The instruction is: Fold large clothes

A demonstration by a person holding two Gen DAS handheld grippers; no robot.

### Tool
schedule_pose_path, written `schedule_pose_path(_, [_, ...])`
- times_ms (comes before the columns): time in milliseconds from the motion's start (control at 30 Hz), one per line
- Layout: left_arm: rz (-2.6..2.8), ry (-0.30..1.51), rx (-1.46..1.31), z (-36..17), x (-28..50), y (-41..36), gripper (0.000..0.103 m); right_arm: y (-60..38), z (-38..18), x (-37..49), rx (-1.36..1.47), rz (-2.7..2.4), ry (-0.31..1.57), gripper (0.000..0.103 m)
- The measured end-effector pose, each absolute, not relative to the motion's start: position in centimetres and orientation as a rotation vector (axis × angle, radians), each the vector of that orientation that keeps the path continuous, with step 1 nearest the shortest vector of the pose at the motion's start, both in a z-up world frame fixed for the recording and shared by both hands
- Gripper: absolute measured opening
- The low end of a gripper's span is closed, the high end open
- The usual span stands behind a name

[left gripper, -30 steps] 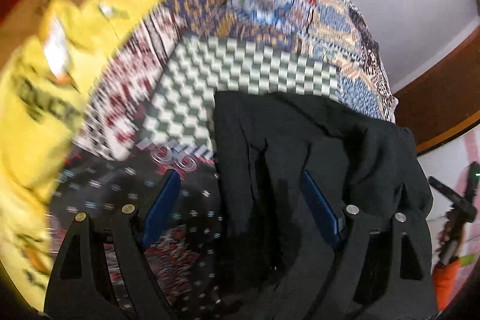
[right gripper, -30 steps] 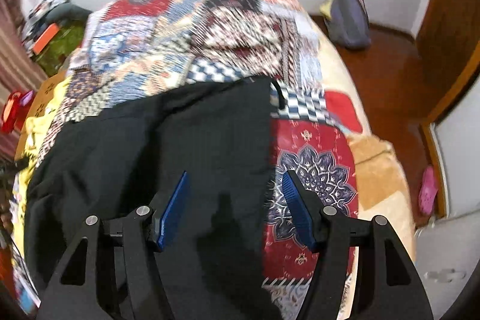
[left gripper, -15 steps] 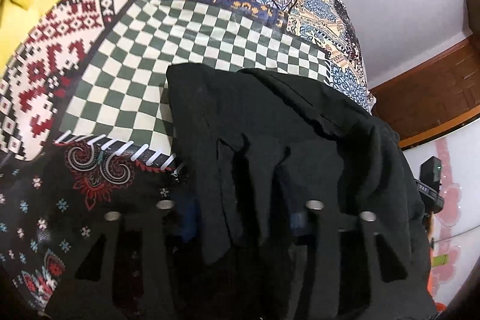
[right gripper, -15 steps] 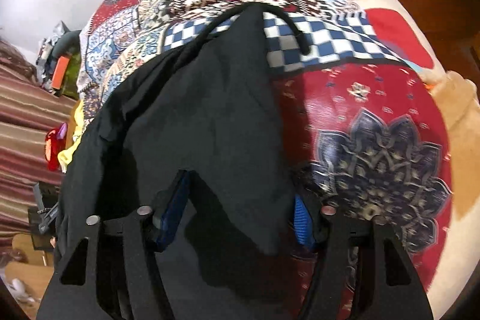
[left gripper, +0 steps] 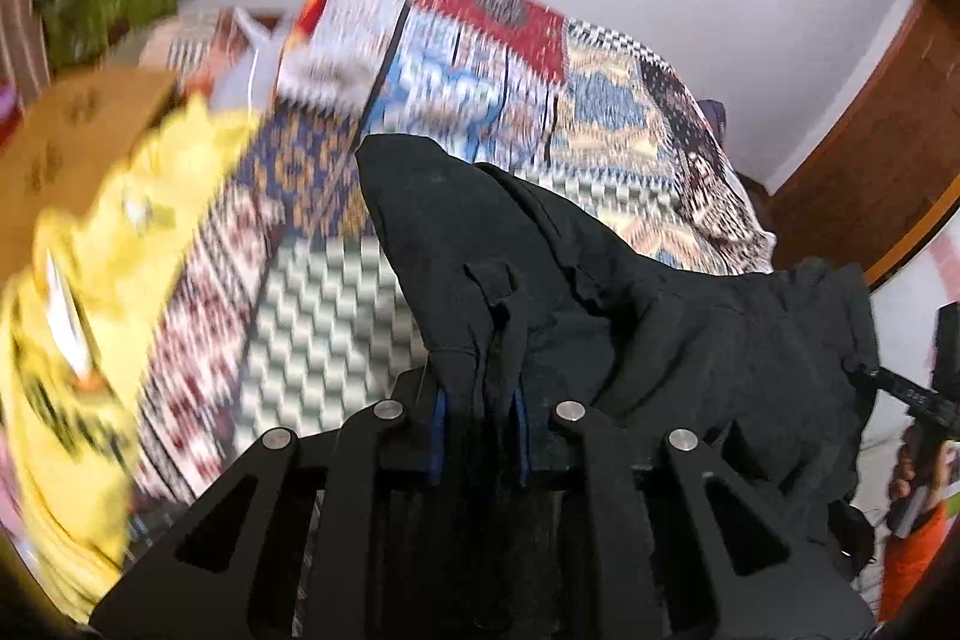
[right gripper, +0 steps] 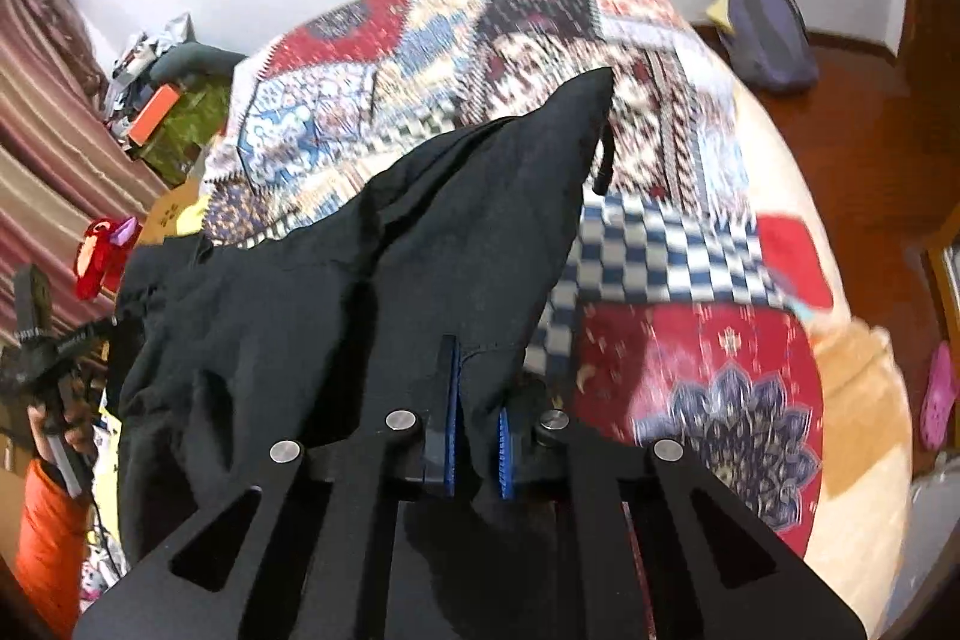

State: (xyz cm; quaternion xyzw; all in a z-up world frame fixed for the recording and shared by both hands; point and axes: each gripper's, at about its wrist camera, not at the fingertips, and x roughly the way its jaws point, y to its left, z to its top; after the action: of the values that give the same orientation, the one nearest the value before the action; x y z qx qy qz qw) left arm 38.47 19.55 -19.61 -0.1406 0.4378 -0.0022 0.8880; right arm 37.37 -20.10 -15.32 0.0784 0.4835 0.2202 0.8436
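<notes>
Fingers of the left gripper and right gripper, open a second ago, are now being clamped on the black garment, which is being lifted off the patchwork bed for folding.

Count from my end: two grippers, left gripper and right gripper, each with two blue pads. One black garment, pinched by both. One patchwork quilt. One yellow garment at the left side. One cardboard box. One grey-purple bag on the floor. One pink slipper. One red plush toy. Clutter pile by the wall is too blurred to count.
</notes>
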Motion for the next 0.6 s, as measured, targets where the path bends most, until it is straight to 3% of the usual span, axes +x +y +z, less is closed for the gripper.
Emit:
schedule_pose_path(200, [0.044, 0.895, -0.211, -19.3, 42.3, 19.1, 0.016, -18.2, -16.3, 40.9, 0.135, 0.408, 0.994, 0.009])
schedule_pose_path(600, [0.112, 1.008, -0.226, -25.5, 44.3, 21.2, 0.023, -18.5, -20.2, 44.4, 0.133, 0.326, 1.067, 0.012])
